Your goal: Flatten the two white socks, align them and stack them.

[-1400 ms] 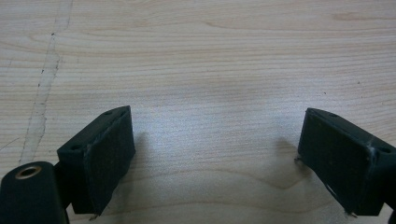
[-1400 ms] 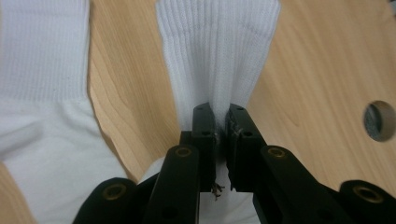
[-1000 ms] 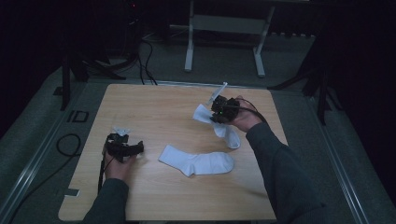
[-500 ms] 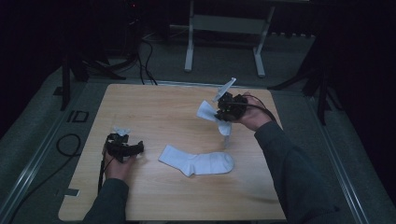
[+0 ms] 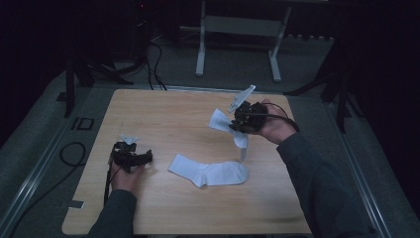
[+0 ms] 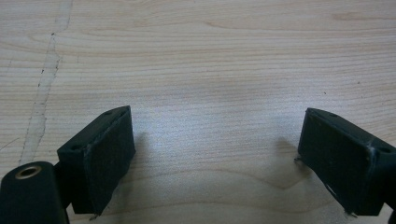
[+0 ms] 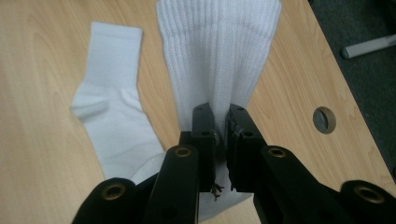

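White ribbed cotton sock (image 7: 219, 56) is pinched mid-length in the right gripper (image 5: 241, 120), jaws pressed together on the fabric w/ only the knit between them. Sock hangs clear of the light wood table (image 5: 163, 111), cuff flaring one side, toe end dangling the other, up and toward the far-right side from the second white sock (image 5: 210, 172). That second sock lies flat on the table, near-centre, untouched. Left gripper (image 5: 130, 156) rests on the wood left of the flat sock, jaws spread wide, nothing between the pads (image 6: 109, 154), bare table under them.

Risks, my read:
- grip is on a thin fold near the jaw tips; knit is slippery, so a fast swing could let it slide out
- dangling toe end could drag across the flat sock and shift or bunch it, if the carry passes low over it
- if the aim is pairing, the held sock is folded at the pinch, so it prob lands crumpled unless the left gripper takes an end.
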The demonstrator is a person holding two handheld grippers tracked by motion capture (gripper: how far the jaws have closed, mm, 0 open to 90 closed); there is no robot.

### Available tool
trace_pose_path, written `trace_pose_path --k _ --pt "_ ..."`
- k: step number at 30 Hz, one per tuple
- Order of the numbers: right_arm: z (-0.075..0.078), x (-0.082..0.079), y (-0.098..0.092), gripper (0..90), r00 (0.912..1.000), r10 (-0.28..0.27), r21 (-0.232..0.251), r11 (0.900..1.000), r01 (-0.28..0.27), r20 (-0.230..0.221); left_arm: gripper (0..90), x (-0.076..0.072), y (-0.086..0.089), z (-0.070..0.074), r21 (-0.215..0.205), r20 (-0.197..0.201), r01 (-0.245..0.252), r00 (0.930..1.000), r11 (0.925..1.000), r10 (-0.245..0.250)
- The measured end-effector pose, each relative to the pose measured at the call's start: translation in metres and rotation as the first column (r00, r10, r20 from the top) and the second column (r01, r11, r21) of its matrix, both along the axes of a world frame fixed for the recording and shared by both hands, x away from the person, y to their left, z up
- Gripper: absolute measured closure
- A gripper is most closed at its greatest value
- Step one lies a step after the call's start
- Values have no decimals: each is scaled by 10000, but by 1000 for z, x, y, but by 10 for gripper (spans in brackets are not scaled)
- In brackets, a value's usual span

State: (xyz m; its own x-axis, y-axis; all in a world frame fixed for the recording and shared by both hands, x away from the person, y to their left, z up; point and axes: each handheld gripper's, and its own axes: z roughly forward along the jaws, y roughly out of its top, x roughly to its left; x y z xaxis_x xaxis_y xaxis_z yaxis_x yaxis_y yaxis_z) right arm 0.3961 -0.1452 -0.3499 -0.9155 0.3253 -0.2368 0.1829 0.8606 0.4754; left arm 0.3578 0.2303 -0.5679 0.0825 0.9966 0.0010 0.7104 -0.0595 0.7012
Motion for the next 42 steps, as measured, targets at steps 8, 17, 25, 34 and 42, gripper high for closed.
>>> trace_pose_path --k 8,17,25,34,42 --pt "6 -12 -3 824 9988 357 536 9980 -338 -348 109 0 0 0 -1 0 1 10000 10000 -1" --pt "-2 -30 3 821 9928 965 725 9932 -914 -703 109 0 0 0 -12 3 -11 10000 10000 11" --pt "-51 -30 28 819 9814 1268 979 9887 -1133 -1439 109 0 0 0 4 1 2 10000 10000 -2" --pt "-96 -30 68 816 9720 1438 1231 9848 -1222 -1857 109 0 0 0 5 -17 11 10000 10000 -11" --pt "-129 -33 89 809 9671 1175 811 9915 -1016 -2256 109 0 0 0 10 -5 5 10000 10000 -5"
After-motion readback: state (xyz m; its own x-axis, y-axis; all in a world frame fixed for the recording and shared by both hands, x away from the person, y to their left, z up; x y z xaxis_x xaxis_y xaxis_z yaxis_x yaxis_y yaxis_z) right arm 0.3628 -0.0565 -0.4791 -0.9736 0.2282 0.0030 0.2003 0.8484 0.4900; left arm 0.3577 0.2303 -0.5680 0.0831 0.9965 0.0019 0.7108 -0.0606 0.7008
